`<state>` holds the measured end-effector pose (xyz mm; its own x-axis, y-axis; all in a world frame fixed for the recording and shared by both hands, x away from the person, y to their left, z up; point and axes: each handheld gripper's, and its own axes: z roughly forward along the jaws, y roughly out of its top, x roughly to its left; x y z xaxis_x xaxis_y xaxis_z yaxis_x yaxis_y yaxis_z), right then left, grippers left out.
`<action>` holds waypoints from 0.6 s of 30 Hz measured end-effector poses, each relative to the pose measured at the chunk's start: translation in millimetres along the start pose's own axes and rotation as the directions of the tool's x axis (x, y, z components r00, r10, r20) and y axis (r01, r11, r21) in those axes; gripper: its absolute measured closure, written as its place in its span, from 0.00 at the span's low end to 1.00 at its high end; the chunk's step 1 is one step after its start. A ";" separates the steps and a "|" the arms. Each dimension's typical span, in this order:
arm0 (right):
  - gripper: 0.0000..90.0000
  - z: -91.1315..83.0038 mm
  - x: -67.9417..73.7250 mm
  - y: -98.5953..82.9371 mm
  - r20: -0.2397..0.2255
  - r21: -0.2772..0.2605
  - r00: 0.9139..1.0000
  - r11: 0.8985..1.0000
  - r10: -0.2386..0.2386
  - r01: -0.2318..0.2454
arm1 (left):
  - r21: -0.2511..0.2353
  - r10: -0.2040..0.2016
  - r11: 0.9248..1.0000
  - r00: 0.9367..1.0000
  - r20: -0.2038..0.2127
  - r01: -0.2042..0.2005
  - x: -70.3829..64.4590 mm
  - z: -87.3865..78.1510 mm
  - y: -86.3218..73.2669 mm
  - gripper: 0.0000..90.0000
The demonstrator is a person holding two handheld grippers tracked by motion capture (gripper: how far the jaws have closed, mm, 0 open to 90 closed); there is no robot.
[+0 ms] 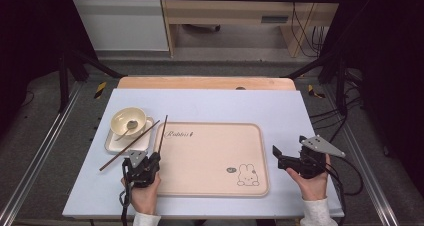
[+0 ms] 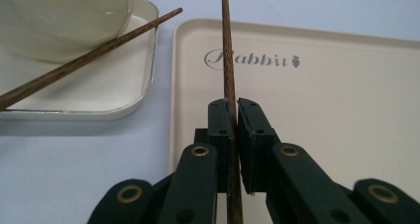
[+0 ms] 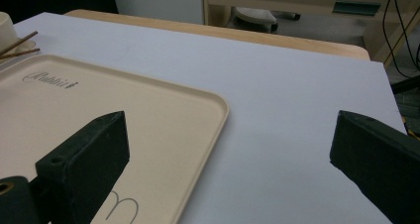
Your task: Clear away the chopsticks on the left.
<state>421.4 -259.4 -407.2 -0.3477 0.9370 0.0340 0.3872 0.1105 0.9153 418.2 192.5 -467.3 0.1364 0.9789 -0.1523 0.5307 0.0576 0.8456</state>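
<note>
A beige tray (image 1: 210,186) printed with a rabbit lies mid-table. At its near left corner my left gripper (image 1: 150,161) is shut on a dark wooden chopstick (image 1: 161,132) that points away over the tray's left edge; the left gripper view shows the chopstick (image 2: 228,60) pinched between the jaws of this gripper (image 2: 236,105). The second chopstick (image 1: 127,146) leans across the white square plate (image 1: 145,142), which carries a cream bowl (image 1: 120,118) with a spoon (image 1: 131,125) inside. My right gripper (image 1: 289,150) hangs open just right of the tray, nothing between its jaws (image 3: 223,149).
A pale blue mat (image 1: 210,106) covers the wooden table (image 1: 205,82). Dark frame posts stand at both far corners, and cables (image 1: 345,121) trail off the right side. Beyond the table is a wooden desk (image 1: 240,11).
</note>
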 end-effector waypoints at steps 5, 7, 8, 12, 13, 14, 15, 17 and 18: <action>0.02 -0.2 -0.3 0.1 0.001 -0.001 1.000 1.000 -0.001 0.001 | 0.025 -0.002 1.000 1.000 -0.020 0.003 -1.9 3.3 -4.4 0.94; 0.02 -0.1 -0.3 0.0 0.001 0.002 1.000 1.000 -0.001 0.001 | 0.036 -0.003 0.999 1.000 -0.029 0.004 -2.0 4.9 -6.1 0.94; 0.02 0.0 -0.2 -0.1 0.001 0.002 1.000 1.000 -0.001 0.001 | 0.042 -0.001 0.999 0.999 -0.033 0.003 -1.9 5.7 -6.8 0.94; 0.02 0.0 -0.3 0.0 0.000 0.002 1.000 1.000 0.000 0.000 | 0.058 -0.010 0.998 0.999 -0.041 0.013 -0.8 8.5 -8.8 0.94; 0.02 0.0 -0.3 0.0 0.000 0.003 1.000 1.000 -0.001 0.001 | 0.062 -0.009 0.998 0.999 -0.043 0.011 -0.9 9.0 -8.8 0.94; 0.02 0.0 -0.3 0.0 0.000 0.003 1.000 1.000 -0.001 0.001 | 0.066 -0.008 0.998 0.999 -0.044 0.011 -1.1 9.4 -8.9 0.94; 0.02 0.0 -0.3 0.0 0.001 0.003 1.000 1.000 -0.001 0.001 | 0.069 -0.009 0.998 0.999 -0.046 0.012 -1.6 10.1 -9.0 0.94; 0.02 0.2 -0.4 -0.1 0.001 0.003 1.000 1.000 -0.003 0.003 | 0.079 -0.006 0.997 0.999 -0.051 0.010 -2.0 10.9 -9.3 0.94; 0.02 0.1 -0.3 0.0 0.001 0.003 1.000 1.000 -0.001 0.001 | 0.083 -0.005 0.996 0.999 -0.053 0.010 -2.2 11.4 -9.8 0.94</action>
<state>421.6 -259.7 -407.2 -0.3470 0.9373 0.0329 0.3895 0.1121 0.9142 422.2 187.5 -481.1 0.0891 0.9876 -0.1294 0.5997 0.0505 0.7986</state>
